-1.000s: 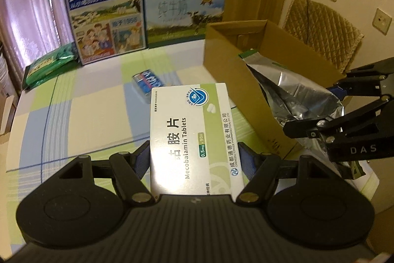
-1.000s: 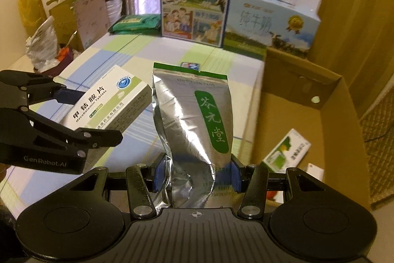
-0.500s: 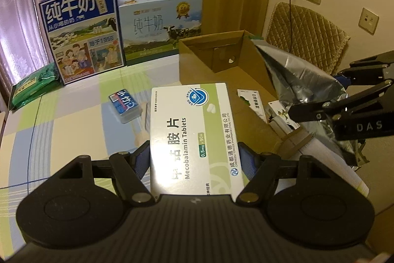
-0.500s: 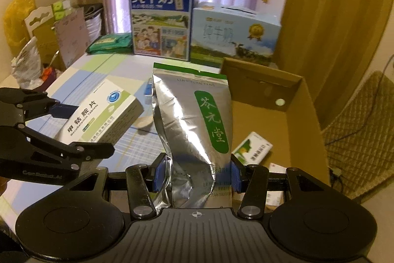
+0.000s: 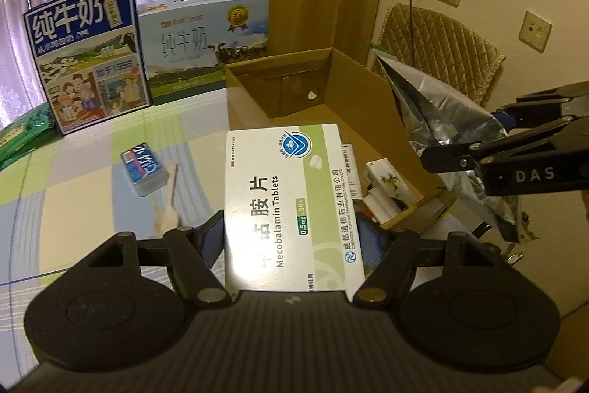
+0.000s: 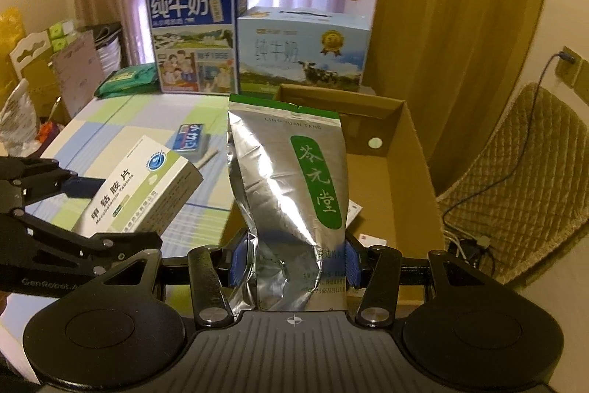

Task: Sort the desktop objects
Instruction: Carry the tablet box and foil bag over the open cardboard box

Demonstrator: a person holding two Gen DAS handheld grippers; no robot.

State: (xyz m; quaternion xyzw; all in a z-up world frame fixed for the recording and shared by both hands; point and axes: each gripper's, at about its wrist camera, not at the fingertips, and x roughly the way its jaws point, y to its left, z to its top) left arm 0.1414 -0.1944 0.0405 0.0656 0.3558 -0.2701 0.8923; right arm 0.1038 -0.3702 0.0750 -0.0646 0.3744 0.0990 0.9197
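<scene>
Your left hand-held gripper (image 5: pixel 294 242) clamps the tablet box (image 5: pixel 291 209), the right (image 6: pixel 292 262) the foil pouch (image 6: pixel 291 194); releasing both together may jam them in the carton (image 6: pixel 412 150).

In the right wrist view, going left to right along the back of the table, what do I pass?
Green packet → dark blue milk carton → light blue milk carton → far wall of the cardboard box.
</scene>
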